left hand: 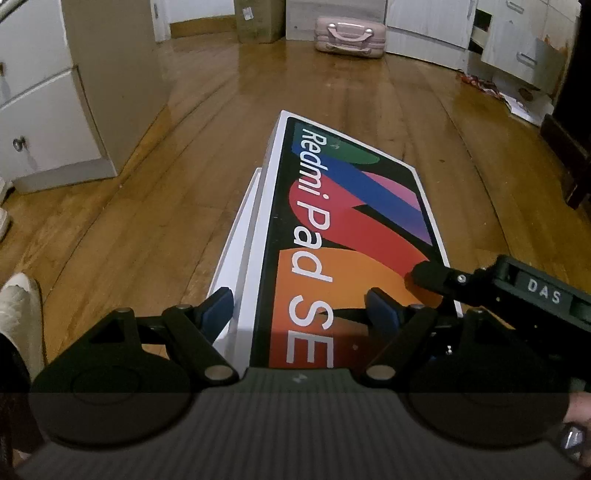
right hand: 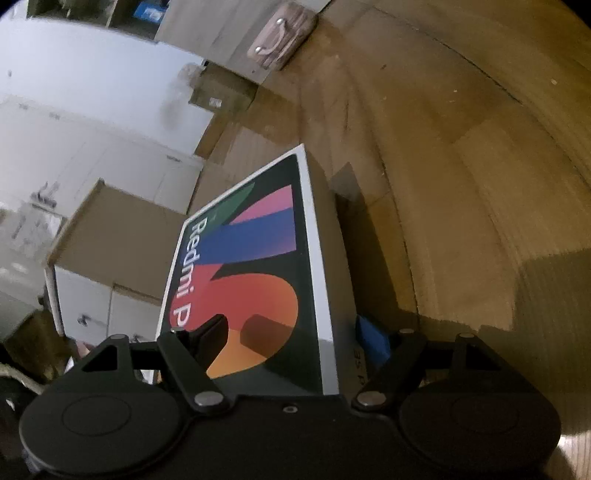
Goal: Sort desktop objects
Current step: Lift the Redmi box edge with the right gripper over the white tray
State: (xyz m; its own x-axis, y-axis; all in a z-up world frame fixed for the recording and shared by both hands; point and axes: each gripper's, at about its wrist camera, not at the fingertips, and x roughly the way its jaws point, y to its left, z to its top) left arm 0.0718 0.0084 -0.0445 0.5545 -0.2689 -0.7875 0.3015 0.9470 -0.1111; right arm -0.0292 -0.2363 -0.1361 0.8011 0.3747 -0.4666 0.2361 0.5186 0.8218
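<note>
A flat Redmi Pad SE box (left hand: 343, 229) with a black lid, coloured shapes and white edges is held up above the wooden floor. My left gripper (left hand: 301, 310) is shut on its near end, one blue pad under it and one on top. My right gripper (right hand: 291, 336) grips the same box (right hand: 258, 258) at its near right edge, one finger on the lid and one blue pad (right hand: 371, 341) against its white side. In the left wrist view the right gripper's finger (left hand: 428, 275) rests on the lid's orange part.
White cabinets (left hand: 44, 110) stand at the left. A pink case (left hand: 349, 37) and a cardboard box (left hand: 258, 18) lie on the floor at the back. Papers (left hand: 517, 99) lie at the right by open drawers. A cardboard box (right hand: 118, 236) sits left in the right wrist view.
</note>
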